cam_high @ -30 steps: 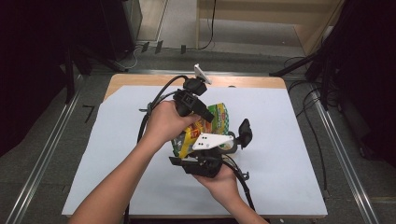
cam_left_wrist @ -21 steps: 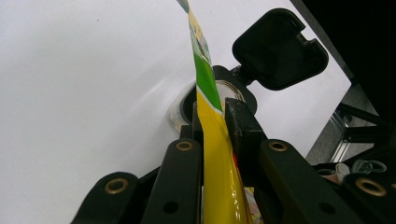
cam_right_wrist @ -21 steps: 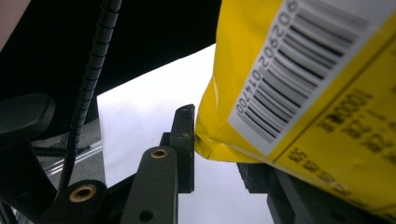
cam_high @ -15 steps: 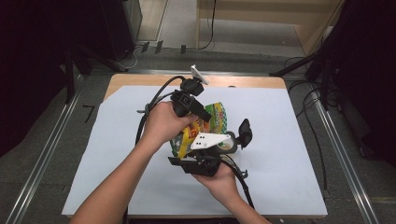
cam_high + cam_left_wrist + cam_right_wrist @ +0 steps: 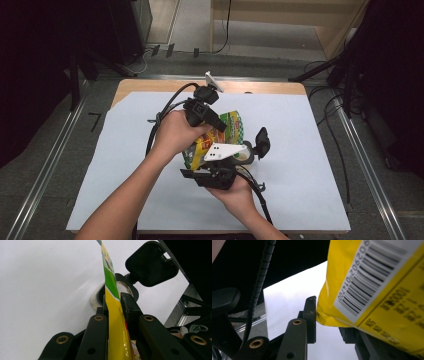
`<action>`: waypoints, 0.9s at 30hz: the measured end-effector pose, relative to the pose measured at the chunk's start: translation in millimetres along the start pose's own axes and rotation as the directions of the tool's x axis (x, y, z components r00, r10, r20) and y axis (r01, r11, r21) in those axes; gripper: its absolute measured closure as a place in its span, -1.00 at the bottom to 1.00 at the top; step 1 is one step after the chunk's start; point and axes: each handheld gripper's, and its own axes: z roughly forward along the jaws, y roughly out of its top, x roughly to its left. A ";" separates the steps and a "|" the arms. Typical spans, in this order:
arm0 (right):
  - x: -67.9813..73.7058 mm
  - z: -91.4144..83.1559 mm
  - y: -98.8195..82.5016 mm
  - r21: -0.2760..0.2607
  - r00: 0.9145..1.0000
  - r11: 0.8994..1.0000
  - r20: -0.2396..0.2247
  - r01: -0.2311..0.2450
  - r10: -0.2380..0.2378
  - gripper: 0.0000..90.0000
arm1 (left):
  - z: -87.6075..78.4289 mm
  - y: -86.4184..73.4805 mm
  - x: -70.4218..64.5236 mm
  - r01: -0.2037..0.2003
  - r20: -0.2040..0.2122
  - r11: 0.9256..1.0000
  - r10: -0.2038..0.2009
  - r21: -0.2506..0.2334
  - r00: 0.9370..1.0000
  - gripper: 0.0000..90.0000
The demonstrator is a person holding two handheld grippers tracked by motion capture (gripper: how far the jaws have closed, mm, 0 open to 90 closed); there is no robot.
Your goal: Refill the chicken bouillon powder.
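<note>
A yellow and green snack bag (image 5: pixel 232 125) is held up over the middle of the white sheet, between the two hands. My left gripper (image 5: pixel 216 124) comes at it from the upper left. In the left gripper view, the left gripper (image 5: pixel 113 302) has its jaws shut on the bag's thin flat edge (image 5: pixel 110 287). My right gripper (image 5: pixel 220 159) rises from below with a white plate on top. In the right gripper view, the right gripper (image 5: pixel 328 317) is shut on the bag's lower corner (image 5: pixel 352 290), which bears a barcode. One of its jaws is partly hidden behind the bag.
The white sheet (image 5: pixel 310 150) covers most of a wooden table (image 5: pixel 265 87), with bare sheet left, right and in front of the hands. Metal rails (image 5: pixel 45 170) run along both sides. Black cables (image 5: pixel 160 117) trail from the grippers, and more lie on the floor at right (image 5: pixel 345 125).
</note>
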 end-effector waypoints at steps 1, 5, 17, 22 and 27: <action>0.0 -0.1 0.0 0.000 1.000 1.000 0.000 0.000 0.000 0.60 | 0.1 0.0 0.1 0.001 0.000 1.000 -0.001 0.000 1.000 0.85; 0.0 -0.1 0.0 0.000 1.000 1.000 -0.001 0.000 0.000 0.60 | 0.2 0.1 0.4 0.000 0.002 1.000 0.000 0.002 1.000 0.85; 0.1 -0.5 -0.1 -0.001 1.000 1.000 0.001 0.000 0.000 0.60 | 0.7 0.4 0.3 -0.002 0.005 1.000 0.002 0.001 1.000 0.85; 0.0 -0.6 -0.1 -0.001 1.000 1.000 0.001 0.000 0.000 0.60 | 0.9 0.5 0.2 -0.002 0.005 1.000 0.002 0.001 1.000 0.85; 0.0 -0.5 -0.2 0.000 1.000 1.000 0.001 0.001 -0.001 0.60 | 1.0 0.3 0.5 -0.001 0.008 1.000 0.001 0.000 1.000 0.85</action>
